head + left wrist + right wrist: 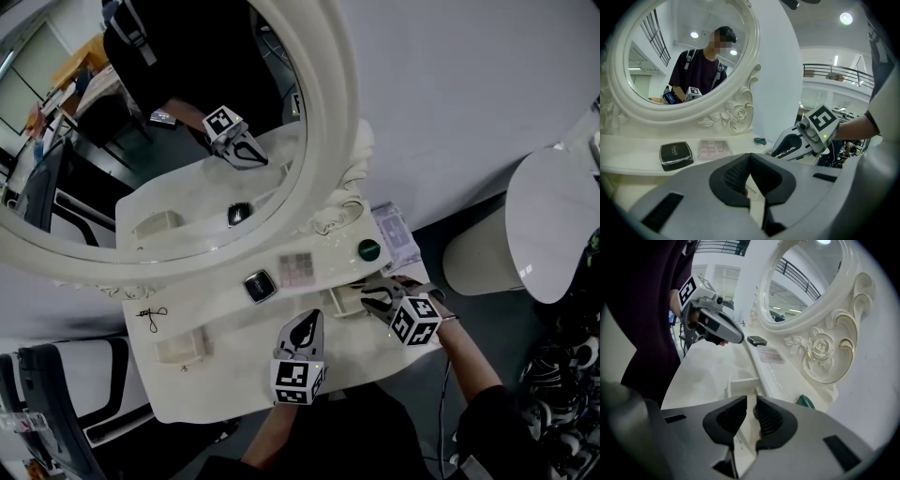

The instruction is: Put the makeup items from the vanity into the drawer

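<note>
Vanity top from overhead, both grippers near the front

A black square compact (258,286) and a pink eyeshadow palette (298,270) sit side by side at the white vanity's (216,384) back edge, with a round green pot (369,250) toward the right corner. The left gripper (313,321) is mid-surface and the right gripper (369,296) is at a small cream drawer (343,302).

Closed black compact (260,286) beside pink palette (298,270)

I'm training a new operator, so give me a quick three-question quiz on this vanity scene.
1. True or false: the pink eyeshadow palette lies between the black square compact and the small round green container.
2. Which lies nearest the right tongs? A) black hair tie B) small round green container C) black square compact
3. Fill in: the left tongs are ___ (open or shut).
Key: 1 true; 2 B; 3 shut.
</note>
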The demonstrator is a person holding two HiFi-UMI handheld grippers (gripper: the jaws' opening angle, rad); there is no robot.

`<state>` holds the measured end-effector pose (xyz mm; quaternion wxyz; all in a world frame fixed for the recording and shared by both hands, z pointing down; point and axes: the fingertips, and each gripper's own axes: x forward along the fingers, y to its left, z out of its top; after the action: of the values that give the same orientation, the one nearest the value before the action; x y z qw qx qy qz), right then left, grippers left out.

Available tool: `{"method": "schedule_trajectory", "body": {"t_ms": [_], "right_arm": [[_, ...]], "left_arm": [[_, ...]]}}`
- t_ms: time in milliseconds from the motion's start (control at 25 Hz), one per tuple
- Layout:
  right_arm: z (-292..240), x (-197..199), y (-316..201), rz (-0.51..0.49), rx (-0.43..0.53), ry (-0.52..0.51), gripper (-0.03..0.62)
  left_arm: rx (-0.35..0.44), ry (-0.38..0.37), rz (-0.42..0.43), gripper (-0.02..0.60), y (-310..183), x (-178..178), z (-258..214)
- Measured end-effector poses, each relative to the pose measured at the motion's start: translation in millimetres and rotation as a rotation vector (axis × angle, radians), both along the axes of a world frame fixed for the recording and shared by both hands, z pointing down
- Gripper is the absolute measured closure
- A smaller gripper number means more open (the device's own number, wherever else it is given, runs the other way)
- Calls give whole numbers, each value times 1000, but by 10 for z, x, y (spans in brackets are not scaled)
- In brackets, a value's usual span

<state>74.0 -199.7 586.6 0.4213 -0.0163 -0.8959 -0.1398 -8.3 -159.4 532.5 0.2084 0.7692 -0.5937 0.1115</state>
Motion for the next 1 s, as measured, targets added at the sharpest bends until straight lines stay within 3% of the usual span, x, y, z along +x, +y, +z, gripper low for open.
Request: {"method": "schedule_trajectory", "body": {"t_ms": [360,1000], "right_arm": [[-352,85,23,184,-31,-173,553],[-1147,18,537,450,-159,-571,571]], "left_arm": [[38,-9,15,566,70,46,-148],[139,-22,64,566,286,217,-607]]}}
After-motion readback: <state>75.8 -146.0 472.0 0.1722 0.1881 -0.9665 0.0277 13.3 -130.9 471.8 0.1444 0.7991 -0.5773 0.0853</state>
